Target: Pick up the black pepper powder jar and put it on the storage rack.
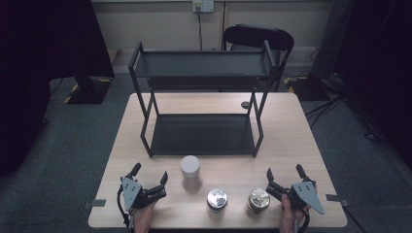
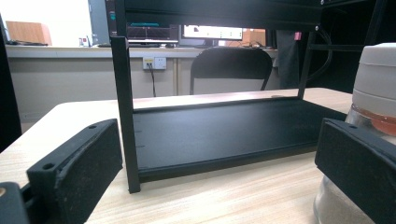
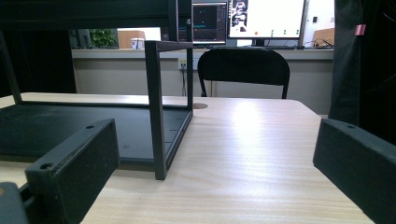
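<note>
Your hands cut off at the bottom edge, white-lidded jar cropped at the right edge, jar contents too blurred to tell, chair half hidden behind the rack.

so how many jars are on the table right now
3, all in front of the black rack. The white-lidded jar stands nearest the rack, the silver-lidded jar near the front edge, the gold-lidded jar to its right. None looks hidden.

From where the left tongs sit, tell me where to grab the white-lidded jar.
Grip the white-lidded jar around its body just under the lid, coming in level from its left with the left tongs. It stands upright and round, and that side looks free.
</note>
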{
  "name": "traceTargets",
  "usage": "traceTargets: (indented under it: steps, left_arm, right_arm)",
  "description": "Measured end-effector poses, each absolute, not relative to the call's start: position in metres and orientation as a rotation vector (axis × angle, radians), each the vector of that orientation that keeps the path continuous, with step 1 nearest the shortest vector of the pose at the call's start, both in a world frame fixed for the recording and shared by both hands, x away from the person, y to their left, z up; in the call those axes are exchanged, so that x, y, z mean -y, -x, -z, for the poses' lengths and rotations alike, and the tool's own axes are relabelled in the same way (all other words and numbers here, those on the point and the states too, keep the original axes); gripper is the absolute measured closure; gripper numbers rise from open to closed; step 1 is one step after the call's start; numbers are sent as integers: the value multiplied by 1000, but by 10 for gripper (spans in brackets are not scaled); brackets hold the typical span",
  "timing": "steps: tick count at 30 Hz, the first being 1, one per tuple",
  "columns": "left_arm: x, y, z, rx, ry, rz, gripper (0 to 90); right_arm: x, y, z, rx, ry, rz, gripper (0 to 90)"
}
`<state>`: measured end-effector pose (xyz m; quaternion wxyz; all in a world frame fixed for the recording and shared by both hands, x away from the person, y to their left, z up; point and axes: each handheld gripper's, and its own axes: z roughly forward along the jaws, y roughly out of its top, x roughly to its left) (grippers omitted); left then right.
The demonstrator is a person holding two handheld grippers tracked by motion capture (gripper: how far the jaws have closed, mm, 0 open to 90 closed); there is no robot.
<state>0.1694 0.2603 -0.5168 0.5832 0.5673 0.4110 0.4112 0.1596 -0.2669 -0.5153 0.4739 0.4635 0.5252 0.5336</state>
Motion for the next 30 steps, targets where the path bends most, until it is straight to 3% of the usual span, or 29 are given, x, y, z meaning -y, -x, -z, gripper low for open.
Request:
traceTargets:
  steps: [30]
  left_arm:
    - [-256,-170,514,-981,-1335,-972,0]
  right_arm:
    - [267,-160,515,-1288,-1134,-1305,0]
